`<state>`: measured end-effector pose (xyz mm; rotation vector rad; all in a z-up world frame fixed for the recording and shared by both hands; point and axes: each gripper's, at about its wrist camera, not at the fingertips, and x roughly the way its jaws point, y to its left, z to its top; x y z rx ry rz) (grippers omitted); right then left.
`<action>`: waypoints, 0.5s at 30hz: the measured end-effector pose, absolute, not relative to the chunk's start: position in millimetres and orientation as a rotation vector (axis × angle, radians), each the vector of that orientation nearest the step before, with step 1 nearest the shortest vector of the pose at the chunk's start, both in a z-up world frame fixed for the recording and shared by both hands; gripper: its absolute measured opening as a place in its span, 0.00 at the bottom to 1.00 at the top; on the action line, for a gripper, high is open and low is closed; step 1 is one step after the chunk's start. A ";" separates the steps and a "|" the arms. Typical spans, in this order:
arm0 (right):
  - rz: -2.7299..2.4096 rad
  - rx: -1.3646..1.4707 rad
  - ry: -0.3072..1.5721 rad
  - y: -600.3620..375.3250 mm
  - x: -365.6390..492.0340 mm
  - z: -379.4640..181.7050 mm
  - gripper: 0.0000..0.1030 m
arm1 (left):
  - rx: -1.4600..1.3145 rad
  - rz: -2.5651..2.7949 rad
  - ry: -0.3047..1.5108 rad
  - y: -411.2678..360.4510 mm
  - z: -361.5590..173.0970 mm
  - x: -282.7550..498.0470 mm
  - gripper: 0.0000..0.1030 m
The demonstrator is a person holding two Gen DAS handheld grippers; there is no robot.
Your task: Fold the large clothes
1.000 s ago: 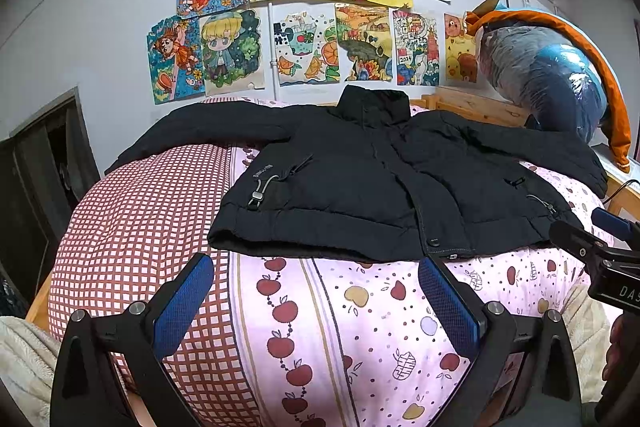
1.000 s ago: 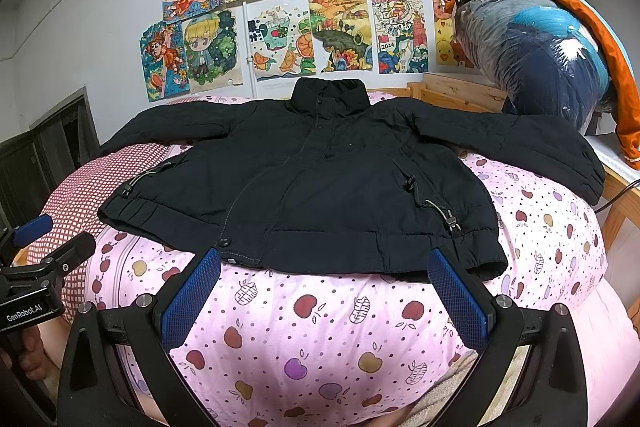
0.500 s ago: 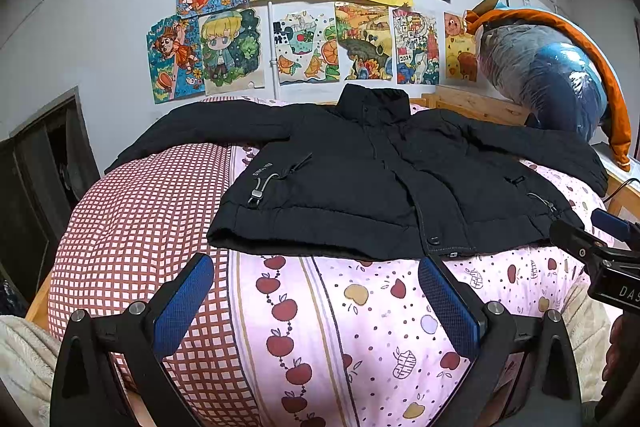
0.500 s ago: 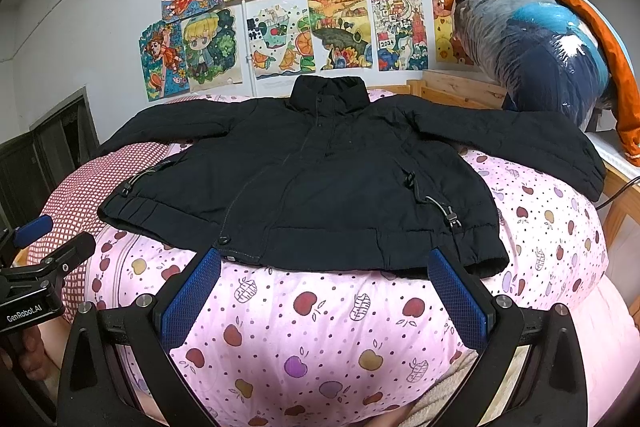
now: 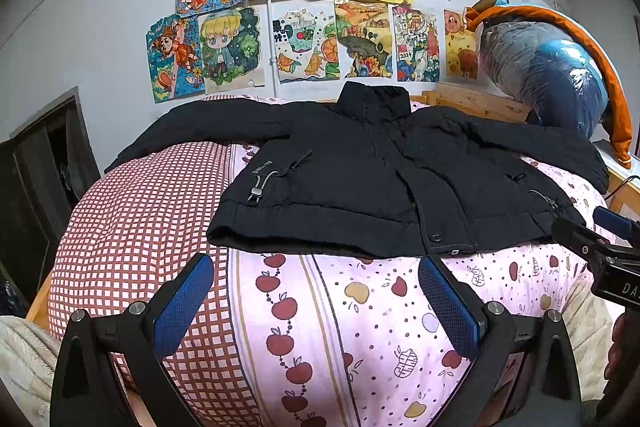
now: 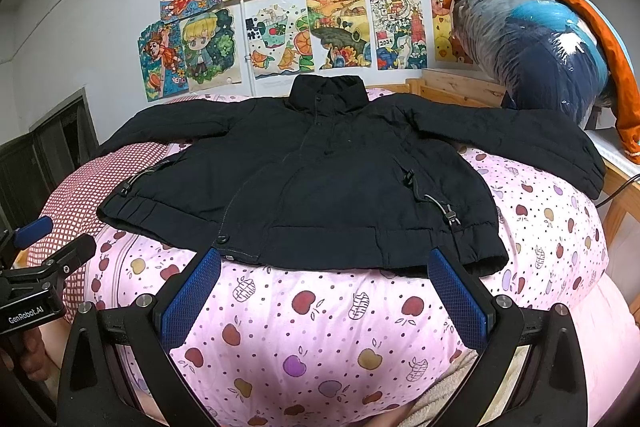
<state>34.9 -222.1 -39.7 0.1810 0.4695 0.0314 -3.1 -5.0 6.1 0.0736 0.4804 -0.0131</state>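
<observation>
A red checked pillow (image 5: pixel 136 227) lies at the left edge of the bed. The left gripper (image 5: pixel 316 291) hangs above the bed's near edge with its blue pads wide apart, holding nothing. The black jacket (image 6: pixel 320 179) lies flat across the middle of the pink apple quilt (image 6: pixel 320 327), front up, sleeves spread toward both side edges, collar toward the wall. The right gripper (image 6: pixel 324 287) is wide too and empty, just short of the jacket's hem. A big plastic-wrapped bundle (image 6: pixel 536 59) sits at the far right corner.
</observation>
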 end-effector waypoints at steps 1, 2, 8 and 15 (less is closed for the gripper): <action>0.031 0.181 0.470 -222.0 34.7 -38.9 0.99 | 0.074 -0.013 0.482 -5.1 6.2 -3.2 1.00; 0.031 0.182 0.471 -222.3 35.3 -39.8 0.99 | 0.075 -0.012 0.484 -5.0 6.1 -3.3 1.00; 0.030 0.189 0.475 -222.2 36.3 -40.6 0.99 | 0.079 -0.014 0.496 -4.5 1.4 0.5 1.00; 0.029 0.201 0.490 -223.1 38.3 -39.4 0.99 | 0.094 -0.022 0.532 -7.5 -2.5 7.7 1.00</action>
